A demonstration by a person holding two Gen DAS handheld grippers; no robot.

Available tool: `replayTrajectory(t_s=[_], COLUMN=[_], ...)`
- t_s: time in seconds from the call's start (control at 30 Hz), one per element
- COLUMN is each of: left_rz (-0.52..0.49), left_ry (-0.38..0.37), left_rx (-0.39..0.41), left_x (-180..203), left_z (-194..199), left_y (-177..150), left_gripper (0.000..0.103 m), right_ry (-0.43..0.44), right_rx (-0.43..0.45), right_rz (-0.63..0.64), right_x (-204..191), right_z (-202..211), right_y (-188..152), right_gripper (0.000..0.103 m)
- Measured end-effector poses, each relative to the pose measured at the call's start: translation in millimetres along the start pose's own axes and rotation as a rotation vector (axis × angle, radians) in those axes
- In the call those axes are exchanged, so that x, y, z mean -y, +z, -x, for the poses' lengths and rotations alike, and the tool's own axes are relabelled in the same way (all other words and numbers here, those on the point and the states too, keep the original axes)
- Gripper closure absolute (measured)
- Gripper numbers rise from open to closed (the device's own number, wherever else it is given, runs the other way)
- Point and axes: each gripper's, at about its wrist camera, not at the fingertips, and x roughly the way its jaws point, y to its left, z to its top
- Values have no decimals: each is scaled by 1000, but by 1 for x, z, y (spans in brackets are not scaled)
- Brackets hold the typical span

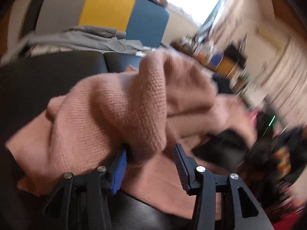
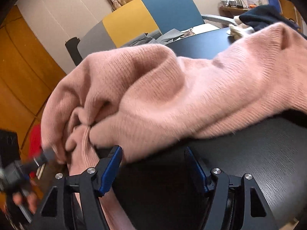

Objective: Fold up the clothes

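Observation:
A pink knit sweater (image 1: 122, 111) lies bunched in folds on the dark table (image 1: 38, 88). My left gripper (image 1: 151, 163) is open over its near edge. A hanging fold reaches down between the blue-padded fingers (image 1: 120, 170), which stand apart and do not clamp it. In the right wrist view the same sweater (image 2: 172, 95) stretches across the table (image 2: 249, 143) to the far right. My right gripper (image 2: 153, 164) is open above bare tabletop, its left finger beside the sweater's ribbed edge (image 2: 84, 149). At the lower left a hand (image 2: 28, 197) holds the other, blurred tool.
A chair with a grey, yellow and blue back (image 2: 138, 19) stands behind the table with a grey garment (image 1: 92, 40) draped on it. A dark navy garment (image 2: 264, 15) and a cream cloth (image 2: 238, 28) lie at the table's far right. Orange panels (image 2: 23, 72) line the left.

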Motion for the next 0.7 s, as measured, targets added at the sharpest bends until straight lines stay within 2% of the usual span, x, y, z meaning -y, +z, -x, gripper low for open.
replayTrajectory(t_s=[0.1,0.13,0.17,0.2,0.23,0.37,0.43,0.53,0.63,0.7], left_rz=[-29,-29,-28,-27,-13,186,276,234,171,128], left_ry=[76,89,114,163,206,281,212,153,71,83], left_rx=[-11,-9,6,40,73,181,215,199,84,-9], left_x=[1,-1,-4,-11,-19,-74,-86,-70,-38,-20], left_z=[-16,-19,-18,-13,-8,18,32,33,8,-16], left_y=[4,7,12,20,28,64,65,46,22,7], left_gripper=[54,54,54,54,54,54,54,53,50,43], right_ry=[67,88,81,73,68,-25,-60,-100,-107,-103], right_rx=[0,3,-2,-8,5,138,127,113,132,131], right_rz=[-68,-75,-57,-38,-14,95,103,117,130,132], right_x=[4,6,4,3,1,-11,-7,-1,7,9], right_z=[-14,-17,-19,-21,-19,6,3,-8,-22,-23], right_y=[13,17,20,23,26,43,45,40,27,28], right_gripper=[35,51,61,72,77,83,83,83,82,82])
